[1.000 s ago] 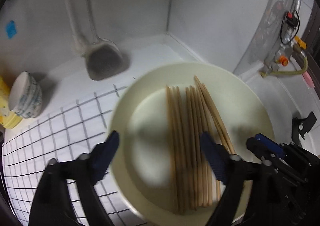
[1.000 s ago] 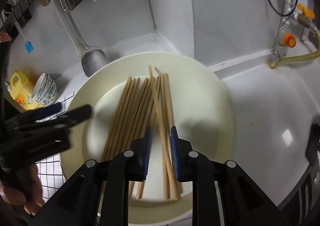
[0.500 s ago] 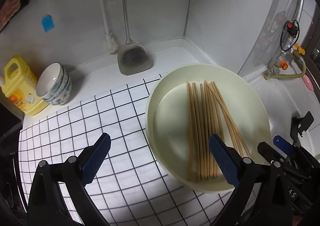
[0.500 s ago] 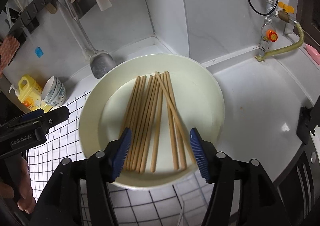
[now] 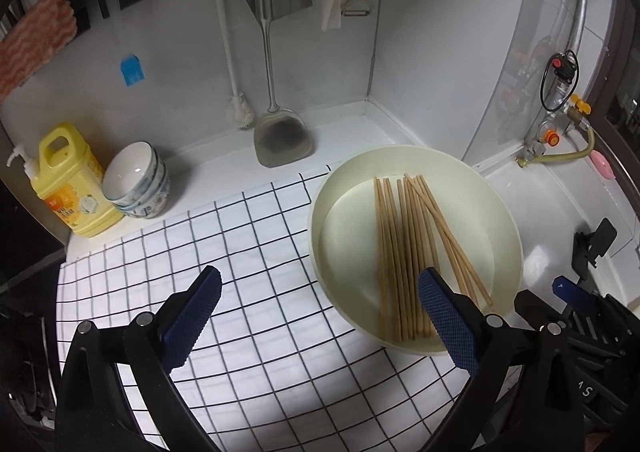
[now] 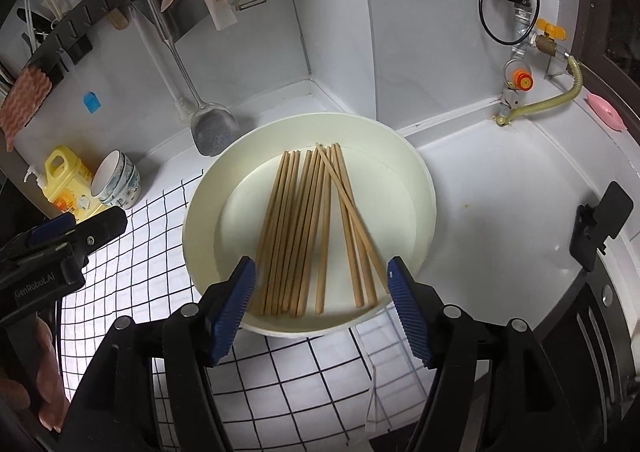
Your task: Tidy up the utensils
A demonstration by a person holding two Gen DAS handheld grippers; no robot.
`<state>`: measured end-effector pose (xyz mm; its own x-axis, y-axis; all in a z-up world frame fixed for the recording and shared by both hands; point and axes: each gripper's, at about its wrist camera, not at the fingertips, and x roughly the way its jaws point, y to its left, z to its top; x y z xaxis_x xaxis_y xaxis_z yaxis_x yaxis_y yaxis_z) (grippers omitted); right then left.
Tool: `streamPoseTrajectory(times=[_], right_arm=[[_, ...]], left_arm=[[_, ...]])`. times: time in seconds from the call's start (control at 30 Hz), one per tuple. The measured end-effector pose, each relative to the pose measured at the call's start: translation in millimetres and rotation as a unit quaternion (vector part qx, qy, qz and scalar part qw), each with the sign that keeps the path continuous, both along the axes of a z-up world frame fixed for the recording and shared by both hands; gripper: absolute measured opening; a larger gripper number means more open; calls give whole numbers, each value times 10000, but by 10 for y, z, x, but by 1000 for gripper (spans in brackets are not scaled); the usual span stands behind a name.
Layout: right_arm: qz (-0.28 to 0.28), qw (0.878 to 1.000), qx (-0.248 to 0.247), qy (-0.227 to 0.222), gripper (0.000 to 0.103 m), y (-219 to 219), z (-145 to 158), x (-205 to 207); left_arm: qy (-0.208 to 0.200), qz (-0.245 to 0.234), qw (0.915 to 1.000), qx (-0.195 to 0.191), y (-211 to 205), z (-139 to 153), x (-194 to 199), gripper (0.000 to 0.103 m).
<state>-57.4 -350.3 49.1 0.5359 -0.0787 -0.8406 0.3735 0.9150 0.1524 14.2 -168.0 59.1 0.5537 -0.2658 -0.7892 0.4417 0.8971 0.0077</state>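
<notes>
Several wooden chopsticks (image 5: 404, 252) (image 6: 308, 228) lie side by side in a cream round basin (image 5: 496, 212) (image 6: 420, 188), with one or two lying crossed at the right of the row. The basin sits on a white cloth with a black grid (image 5: 248, 252) (image 6: 280, 380). My left gripper (image 5: 320, 306) hovers above the cloth at the basin's near left rim, open wide and empty. My right gripper (image 6: 320, 288) hangs over the basin's near rim above the chopstick ends; its jaws are opening with nothing pressed between them. The left gripper (image 6: 60, 248) also shows in the right wrist view.
A metal spatula (image 5: 280, 132) and a white brush (image 5: 240, 112) hang against the back wall. Stacked bowls (image 5: 138, 180) and a yellow detergent bottle (image 5: 68, 180) stand at the left. A gas valve and hose (image 6: 532, 88) sit at the right corner, a black clip (image 6: 600, 220) beside it.
Both grippers have pulled back and up from the basin. The right gripper, nearly shut around a chopstick before, has spread wide and left it lying in the basin. The left opened slightly more.
</notes>
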Motion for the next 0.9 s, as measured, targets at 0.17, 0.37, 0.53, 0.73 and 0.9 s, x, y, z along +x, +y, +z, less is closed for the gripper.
streamPoseTrajectory(times=[0.17,0.37,0.53,0.73,0.9], right_arm=[[-6,10000,-24,35,65,68,49,-56],[-8,10000,-36,65,67,131,77,-102],[-28,10000,-51,62,67,162,95,-125],[-50,9999,-113,77,67,199,106,-146],[-52,9999,-103,77,67,206,108,-140]], left_arm=[[12,-19,10000,-89,57,46,-69,97],[46,54,9999,-144,116,87,-112,97],[69,81,9999,-135,150,91,-132,97],[70,39,9999,-88,163,83,-143,97],[51,48,9999,-88,179,91,-137,97]])
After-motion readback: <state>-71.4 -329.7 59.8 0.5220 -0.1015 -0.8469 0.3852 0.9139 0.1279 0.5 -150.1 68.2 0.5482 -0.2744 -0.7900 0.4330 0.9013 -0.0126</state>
